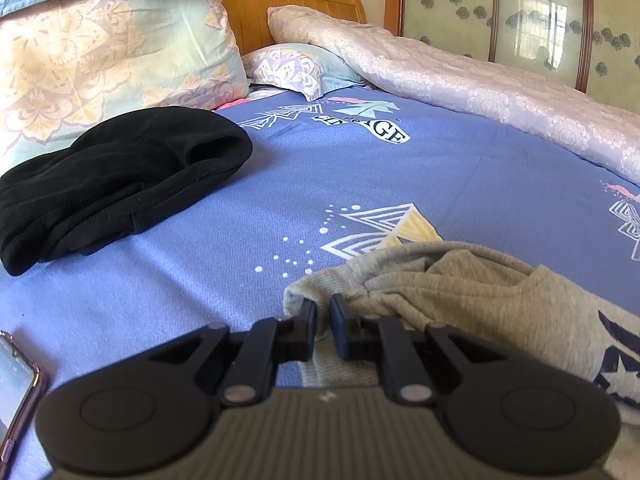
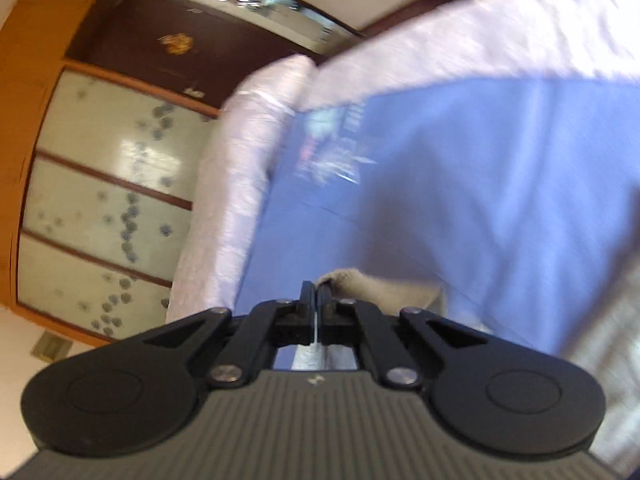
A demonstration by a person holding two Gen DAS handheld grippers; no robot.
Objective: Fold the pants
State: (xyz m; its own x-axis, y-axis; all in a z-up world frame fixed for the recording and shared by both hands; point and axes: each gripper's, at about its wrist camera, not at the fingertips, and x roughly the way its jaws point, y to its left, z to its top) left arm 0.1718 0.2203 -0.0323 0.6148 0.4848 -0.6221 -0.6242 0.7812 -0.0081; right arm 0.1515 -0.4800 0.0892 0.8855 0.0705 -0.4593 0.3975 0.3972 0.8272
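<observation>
Pink-cased phone (image 1: 16, 380) at far left of left tongs (image 1: 323, 316); black garment (image 1: 120, 180) beyond, up-left on bed (image 1: 360, 184). Left tongs nearly closed, pinching edge of grey pants (image 1: 460, 300), which bunch to their right. Right tongs (image 2: 317, 296) shut on grey cloth edge (image 2: 376, 284), view blurred. Judgement: keep both pinches firm, carry edges level and together, lay flat, avoid dragging bunch.

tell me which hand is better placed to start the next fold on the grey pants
Left, probably. The left gripper sits low at the grey pants edge, fabric between its nearly shut fingers. The right gripper is shut, tilted, with only a scrap of cloth at its tips.
</observation>
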